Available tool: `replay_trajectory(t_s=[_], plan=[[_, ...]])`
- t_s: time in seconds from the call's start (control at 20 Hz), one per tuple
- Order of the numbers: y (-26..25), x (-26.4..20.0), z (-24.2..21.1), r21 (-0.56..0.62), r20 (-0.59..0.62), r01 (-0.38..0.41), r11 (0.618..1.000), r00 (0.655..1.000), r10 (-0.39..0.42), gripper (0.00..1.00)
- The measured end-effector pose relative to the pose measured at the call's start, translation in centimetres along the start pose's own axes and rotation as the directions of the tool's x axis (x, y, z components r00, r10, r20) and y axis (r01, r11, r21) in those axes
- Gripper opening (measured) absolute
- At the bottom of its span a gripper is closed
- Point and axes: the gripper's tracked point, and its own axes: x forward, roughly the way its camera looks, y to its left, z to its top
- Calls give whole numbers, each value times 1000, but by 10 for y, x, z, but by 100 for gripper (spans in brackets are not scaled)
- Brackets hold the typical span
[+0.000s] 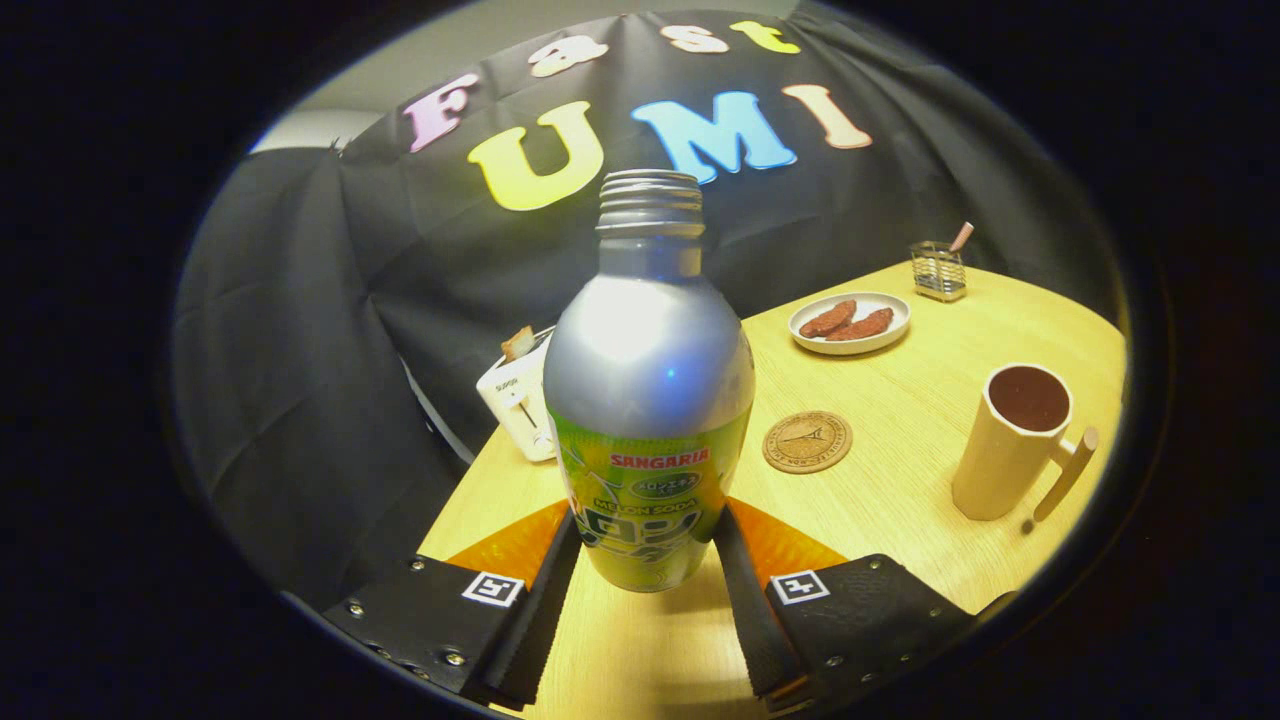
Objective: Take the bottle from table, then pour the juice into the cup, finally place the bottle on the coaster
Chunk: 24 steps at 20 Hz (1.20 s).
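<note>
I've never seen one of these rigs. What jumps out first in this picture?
The silver bottle with its green label, cap off, stands upright between the gripper, whose jaws press its lower sides. Beyond it on the wooden table lie a round cork coaster and, further right, a cream cup.

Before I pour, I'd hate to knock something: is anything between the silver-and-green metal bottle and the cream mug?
Nothing visible. The silver-and-green metal bottle sits between the gripper fingers; bare wooden table runs to the cream mug. The round cork coaster lies flat near that path.

Glossy brushed-metal bottle (648, 380) with shiny printed label, matt pale wood-grain table (900, 480), cork-like coaster (807, 441).
</note>
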Motion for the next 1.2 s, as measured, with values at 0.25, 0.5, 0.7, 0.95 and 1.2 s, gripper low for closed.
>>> replay_trajectory(t_s=[0.25, 0.5, 0.7, 0.95, 1.2], plan=[[-11, -3, 13, 159, 4, -32, 987, 999, 32, 75], [-25, -3, 19, 288, -9, -40, 957, 999, 45, 75], [-34, -4, 23, 399, -8, -46, 916, 999, 54, 75], [-30, -5, 19, 563, -36, -78, 823, 992, 119, 75], [-38, -12, 25, 698, -21, -88, 711, 990, 143, 75]])
